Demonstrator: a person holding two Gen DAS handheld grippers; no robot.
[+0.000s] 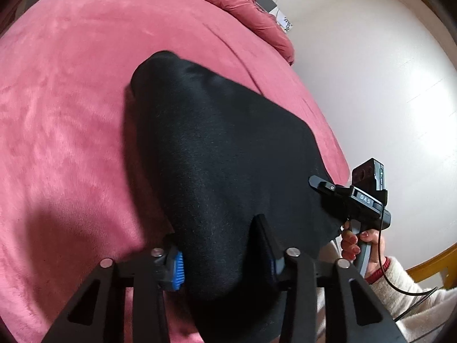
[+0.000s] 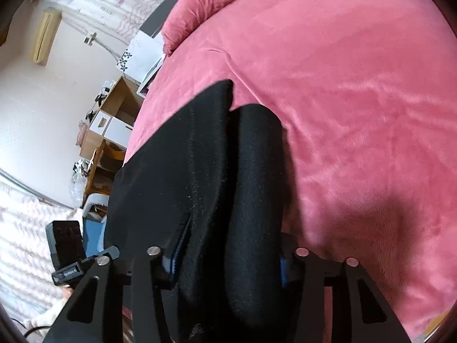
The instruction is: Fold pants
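Both grippers' fingers [image 1: 177, 268] clamped on lifted black pants [image 1: 217, 154].

Both views ride low and close behind their own fingers, looking down and forward across the pink bed cover [image 1: 71, 108] with black pants [image 1: 217, 154] filling the near field. The left wrist view faces along the bed toward a white wall [image 1: 371, 91] — the right gripper [image 1: 317, 183] shows at its right edge. The right wrist view faces the opposite slant — wooden shelves [image 2: 114, 120] on its left. Both share the pants and cover.
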